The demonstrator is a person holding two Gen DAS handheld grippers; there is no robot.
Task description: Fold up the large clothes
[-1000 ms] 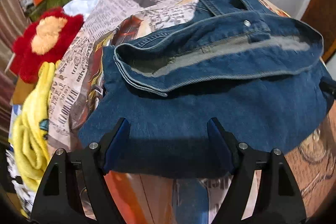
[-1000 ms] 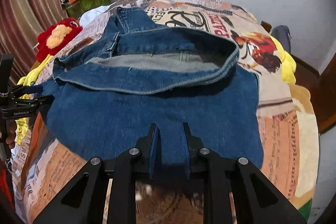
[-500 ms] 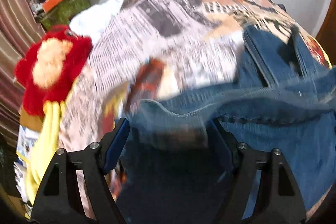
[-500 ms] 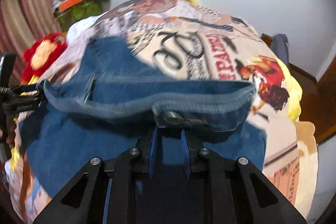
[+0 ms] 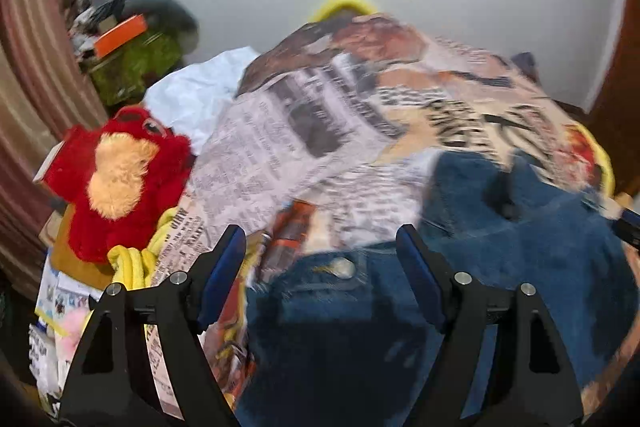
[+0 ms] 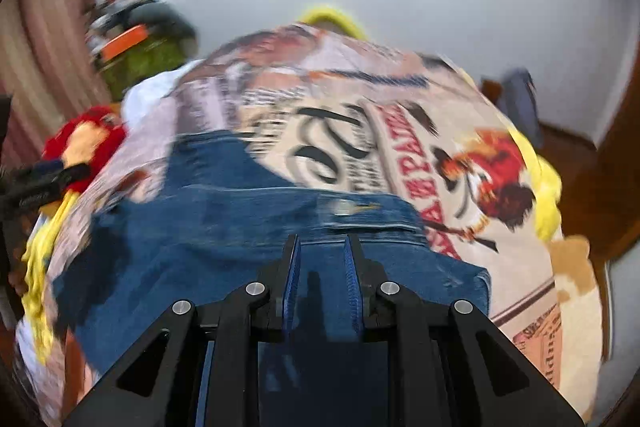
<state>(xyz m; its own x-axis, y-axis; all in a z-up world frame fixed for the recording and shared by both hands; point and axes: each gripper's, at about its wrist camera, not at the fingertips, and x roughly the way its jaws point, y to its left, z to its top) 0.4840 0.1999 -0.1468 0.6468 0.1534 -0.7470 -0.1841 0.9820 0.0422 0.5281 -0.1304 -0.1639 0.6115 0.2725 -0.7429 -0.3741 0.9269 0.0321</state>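
Currently the denim garment (image 6: 224,227) is lying across the newspaper-print bedspread (image 6: 360,115), its long axis running left to right. Nearest the red plush toy (image 5: 116,179), the left gripper (image 5: 322,263) is hovering spread wide over the garment's buttoned corner. The right gripper (image 6: 322,263), jaws narrowed, is hovering over the opposite buttoned edge; whether it is gripping cloth cannot be told.

I see the dark blue denim garment (image 6: 224,227) lying folded on the newspaper-print bedspread (image 6: 360,115), metal button (image 6: 343,207) facing up.
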